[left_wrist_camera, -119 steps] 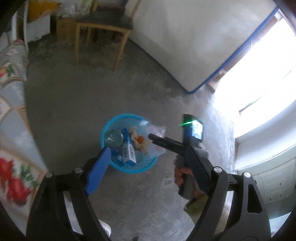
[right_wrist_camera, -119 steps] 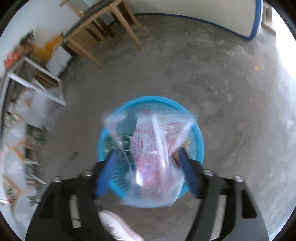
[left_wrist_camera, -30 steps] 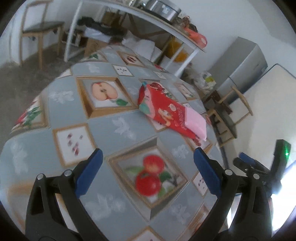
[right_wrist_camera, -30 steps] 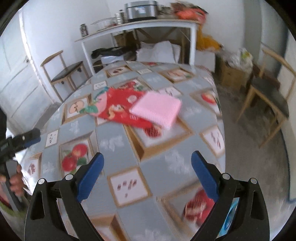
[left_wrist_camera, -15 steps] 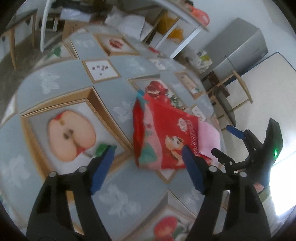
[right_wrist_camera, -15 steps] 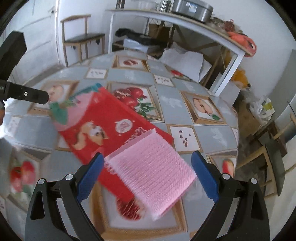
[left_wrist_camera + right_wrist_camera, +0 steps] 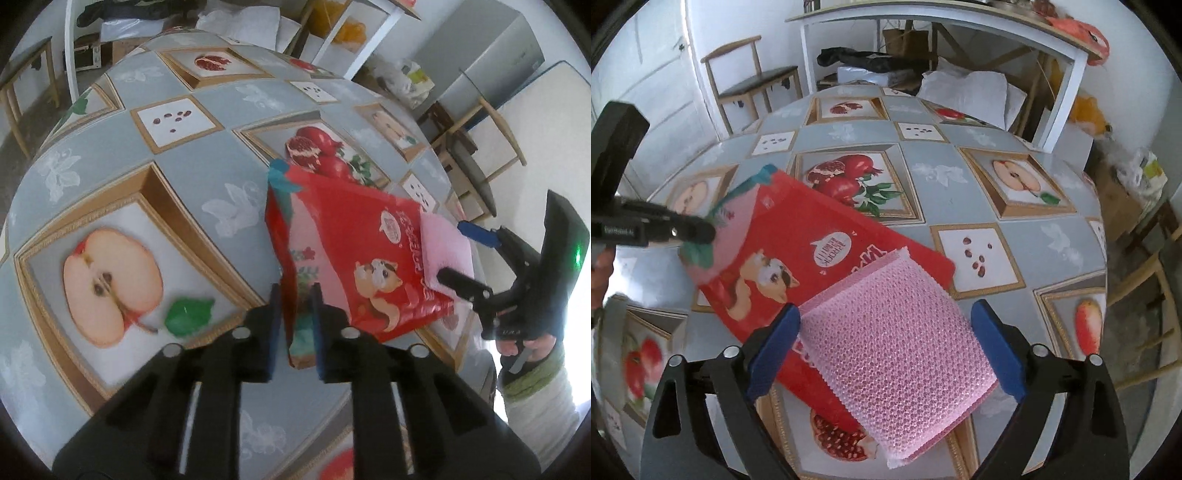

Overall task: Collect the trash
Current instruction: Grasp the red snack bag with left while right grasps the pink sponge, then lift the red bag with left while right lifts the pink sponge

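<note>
My left claw (image 7: 297, 306) is closing on the near corner of the red bag (image 7: 354, 258), and that corner sits between its two blue pads. The bag lies flat on the table (image 7: 110, 166). The pink pad (image 7: 897, 339) rests on the bag's far end from that corner.

My right claw (image 7: 884, 343) is wide open. Its two blue tips stand on either side of the pink pad and do not touch it. It holds nothing.

I think things could go wrong here. If I lift the bag now, the pink pad may slide off and drop to the floor, because it only rests on top. The bag is thin and slippery, so a small pinch at one corner may slip out. If my right claw closes too low, it may grab the bag too, and then my two claws would pull against each other.
</note>
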Demonstrator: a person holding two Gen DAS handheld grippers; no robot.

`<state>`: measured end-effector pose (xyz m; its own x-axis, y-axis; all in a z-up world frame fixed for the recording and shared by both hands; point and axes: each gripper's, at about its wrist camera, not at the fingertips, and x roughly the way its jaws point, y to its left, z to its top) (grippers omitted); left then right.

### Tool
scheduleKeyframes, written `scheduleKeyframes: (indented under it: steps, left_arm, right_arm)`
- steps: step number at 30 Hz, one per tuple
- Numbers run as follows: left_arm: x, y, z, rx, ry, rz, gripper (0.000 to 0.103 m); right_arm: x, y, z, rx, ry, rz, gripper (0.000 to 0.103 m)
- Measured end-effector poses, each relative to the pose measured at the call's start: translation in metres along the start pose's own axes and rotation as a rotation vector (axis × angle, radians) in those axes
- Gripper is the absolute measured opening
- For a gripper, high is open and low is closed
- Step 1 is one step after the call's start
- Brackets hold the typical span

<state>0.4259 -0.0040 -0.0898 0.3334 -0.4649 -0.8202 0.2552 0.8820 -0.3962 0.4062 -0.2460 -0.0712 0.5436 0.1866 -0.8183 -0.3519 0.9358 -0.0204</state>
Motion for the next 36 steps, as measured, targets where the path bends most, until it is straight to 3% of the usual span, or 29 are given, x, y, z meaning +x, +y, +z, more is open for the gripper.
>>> scheduleKeyframes:
  steps: [2, 6, 16, 20, 25, 29, 33, 36]
  left_arm:
    - [-0.007, -0.006, -0.009, 0.02, -0.001, 0.003, 0.004]
    - [-0.03, -0.015, -0.04, 0.023, 0.015, -0.016, 0.003]
    - [-0.099, -0.029, -0.183, -0.066, -0.011, -0.082, 0.003]
    - [-0.115, -0.032, -0.239, -0.148, -0.05, -0.118, 0.004]
    - [-0.126, -0.046, -0.293, -0.193, -0.119, -0.133, 0.005]
    - [-0.127, -0.069, -0.322, -0.135, -0.116, -0.12, 0.026]
    - [-0.129, -0.087, -0.339, -0.039, -0.051, -0.174, 0.054]
    - [-0.144, -0.09, -0.342, 0.029, -0.086, -0.145, 0.056]
  right_arm:
    - [-0.005, 0.005, -0.005, 0.006, 0.0, 0.001, 0.088]
    - [-0.017, 0.025, -0.021, -0.012, 0.01, 0.0, 0.087]
    - [-0.072, 0.108, -0.097, -0.104, 0.062, -0.046, 0.087]
    - [-0.097, 0.122, -0.125, -0.012, 0.086, -0.054, 0.087]
    - [-0.122, 0.113, -0.162, 0.197, 0.08, -0.028, 0.087]
    - [-0.137, 0.107, -0.179, 0.29, 0.045, -0.048, 0.087]
    - [-0.144, 0.099, -0.192, 0.365, 0.033, -0.033, 0.087]
    - [-0.151, 0.091, -0.202, 0.419, 0.01, -0.018, 0.087]
